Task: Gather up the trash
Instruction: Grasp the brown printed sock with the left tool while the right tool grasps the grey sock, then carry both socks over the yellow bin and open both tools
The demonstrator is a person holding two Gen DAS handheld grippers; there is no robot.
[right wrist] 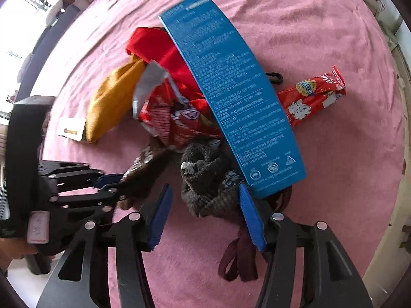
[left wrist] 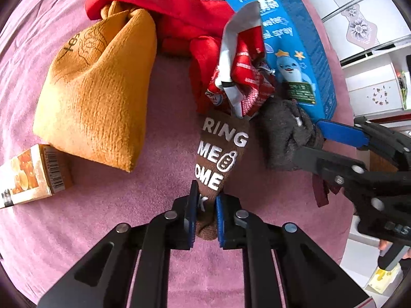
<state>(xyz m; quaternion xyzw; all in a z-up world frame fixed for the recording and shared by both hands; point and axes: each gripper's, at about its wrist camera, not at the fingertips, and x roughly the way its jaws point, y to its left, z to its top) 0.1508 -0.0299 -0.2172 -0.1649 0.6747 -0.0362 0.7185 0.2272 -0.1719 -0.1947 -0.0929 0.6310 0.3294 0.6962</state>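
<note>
Pink bed cover [right wrist: 308, 38] bears mustard pouch [left wrist: 100, 97], red snack wrapper [right wrist: 312, 96], small box [left wrist: 30, 177]

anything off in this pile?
Yes: the left tool is shut on a brown sock, clothing rather than trash. The blue box leans tilted across the heap, over a torn red wrapper.

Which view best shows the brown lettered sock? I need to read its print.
The left wrist view: the brown sock lies facing the camera, white lettering legible, pinched by the left gripper. The right wrist view shows it only blurred and edge-on.
</note>
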